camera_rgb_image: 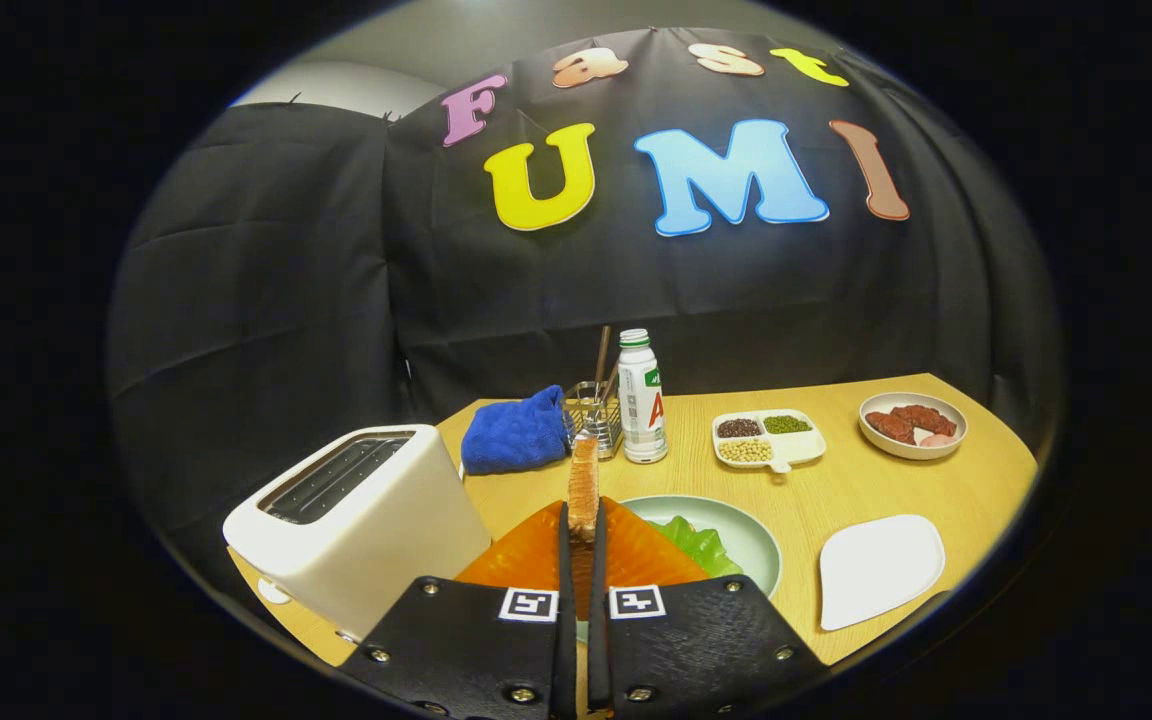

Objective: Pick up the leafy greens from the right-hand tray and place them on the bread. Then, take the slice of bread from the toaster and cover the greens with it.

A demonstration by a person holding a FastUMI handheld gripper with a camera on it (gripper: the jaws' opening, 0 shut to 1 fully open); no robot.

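Gripper [583,530] clenched on a bread slice [583,482] held edge-on and upright between its fingers, above a green plate [751,545] with leafy greens [696,545], white toaster [356,520] just beside it, empty white tray [881,570] on the wooden table [836,480].

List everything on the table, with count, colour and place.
Boxy plastic toaster: one, white, beside the claw.
Toasted bread slice: one, brown, edge-on between the claw's fingers.
Round plate: one, pale green, just ahead of the fingers.
Leafy greens: one bunch, green, on that plate.
Orange ridged sheet: one, under the bread slice.
Folded cloth: one, blue, behind the toaster.
Wire holder: one, metal, beside the cloth.
Plastic bottle: one, white, next to the holder.
Three-compartment dish: one, white, holding beans.
Round bowl: one, white, far corner.
Empty tray: one, white, beside the plate.
Claw: one, shut on the bread slice.
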